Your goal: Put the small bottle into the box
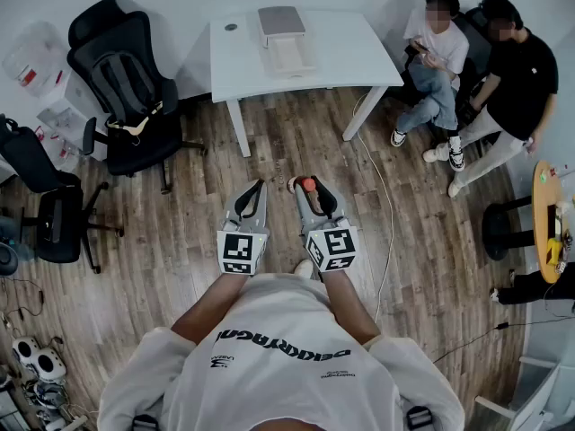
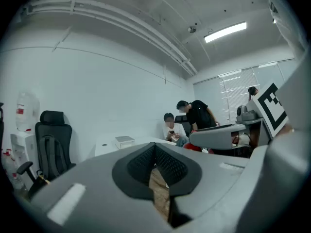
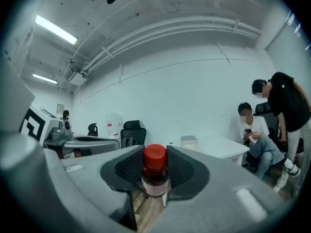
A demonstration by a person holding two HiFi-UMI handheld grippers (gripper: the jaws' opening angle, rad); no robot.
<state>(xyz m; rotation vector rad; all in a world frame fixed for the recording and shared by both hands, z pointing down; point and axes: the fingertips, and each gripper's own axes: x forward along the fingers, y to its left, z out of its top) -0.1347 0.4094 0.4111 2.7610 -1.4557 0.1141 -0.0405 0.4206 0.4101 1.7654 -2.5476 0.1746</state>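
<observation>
The small bottle (image 1: pixel 308 184), dark with a red cap (image 3: pixel 155 154), stands upright between the pads of my right gripper (image 1: pixel 306 190), which is shut on it (image 3: pixel 155 174). My left gripper (image 1: pixel 260 187) hangs beside it on the left, shut with nothing in it (image 2: pixel 155 149). Both are held over the wood floor in front of the person's chest. The box (image 1: pixel 283 34), white with a grey lid, sits on the white table (image 1: pixel 355 57) ahead. It also shows far off as the box (image 3: pixel 189 141) in the right gripper view and the box (image 2: pixel 125 141) in the left gripper view.
Two black office chairs (image 1: pixel 126 70) (image 1: pixel 45 205) stand at the left. Two people (image 1: pixel 440 52) sit to the right of the table. A white cable (image 1: pixel 384 214) runs across the floor. A round wooden table (image 1: pixel 546 209) is at the right edge.
</observation>
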